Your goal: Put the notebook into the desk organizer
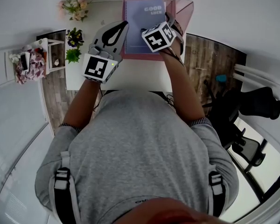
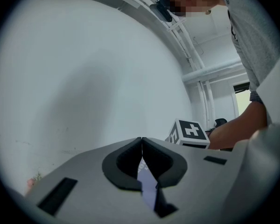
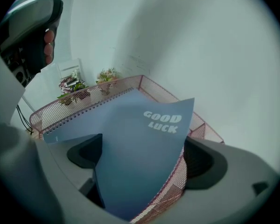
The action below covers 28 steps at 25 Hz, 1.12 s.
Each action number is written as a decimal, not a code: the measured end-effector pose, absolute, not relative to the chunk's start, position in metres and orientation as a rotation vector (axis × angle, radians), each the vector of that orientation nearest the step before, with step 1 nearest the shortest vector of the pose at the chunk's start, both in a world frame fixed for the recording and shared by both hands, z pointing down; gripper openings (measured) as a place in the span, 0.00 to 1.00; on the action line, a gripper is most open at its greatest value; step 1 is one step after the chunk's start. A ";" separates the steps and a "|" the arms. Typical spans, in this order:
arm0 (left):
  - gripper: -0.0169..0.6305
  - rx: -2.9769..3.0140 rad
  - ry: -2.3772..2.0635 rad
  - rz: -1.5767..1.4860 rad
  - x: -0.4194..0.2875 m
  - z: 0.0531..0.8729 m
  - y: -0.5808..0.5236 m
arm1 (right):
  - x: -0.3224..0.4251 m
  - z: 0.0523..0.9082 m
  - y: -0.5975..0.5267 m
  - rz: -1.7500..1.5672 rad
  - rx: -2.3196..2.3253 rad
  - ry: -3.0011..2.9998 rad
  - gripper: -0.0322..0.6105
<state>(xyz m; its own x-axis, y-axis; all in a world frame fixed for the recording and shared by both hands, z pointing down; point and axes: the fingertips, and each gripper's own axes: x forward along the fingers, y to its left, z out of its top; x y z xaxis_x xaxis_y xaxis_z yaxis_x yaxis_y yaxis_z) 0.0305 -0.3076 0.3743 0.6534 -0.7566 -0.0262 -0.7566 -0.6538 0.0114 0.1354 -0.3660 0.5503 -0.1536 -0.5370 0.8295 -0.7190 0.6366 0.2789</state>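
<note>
A blue spiral notebook (image 1: 144, 17) printed "GOOD LUCK" lies tilted in the pink wire-mesh desk organizer (image 1: 184, 8) at the back of the white desk (image 1: 140, 76). In the right gripper view the notebook (image 3: 140, 139) rests inside the organizer's mesh rim (image 3: 154, 90). My right gripper (image 1: 170, 21) (image 3: 144, 157) stands open and wide around the notebook's near corner, with neither pad touching the cover. My left gripper (image 1: 122, 28) (image 2: 141, 141) hovers just left of the notebook, shut with nothing in it. It points up toward the wall.
A bunch of flowers (image 1: 74, 7) and a small potted plant (image 1: 74, 43) stand at the desk's left. A white rack (image 1: 18, 62) with cloth sits further left. A black office chair (image 1: 252, 106) is on the right. The right gripper's marker cube (image 2: 191, 132) shows in the left gripper view.
</note>
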 end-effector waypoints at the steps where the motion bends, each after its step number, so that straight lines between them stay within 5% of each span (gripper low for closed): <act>1: 0.06 -2.858 1.304 0.044 0.031 0.375 -0.307 | 0.136 0.551 -0.365 0.217 1.010 -1.823 0.91; 14: 0.06 -2.880 1.312 0.011 0.036 0.372 -0.301 | 0.141 0.516 -0.368 0.118 1.082 -1.926 0.94; 28: 0.06 -2.790 1.339 0.020 0.053 0.354 -0.288 | 0.149 0.389 -0.322 0.077 1.141 -2.563 0.60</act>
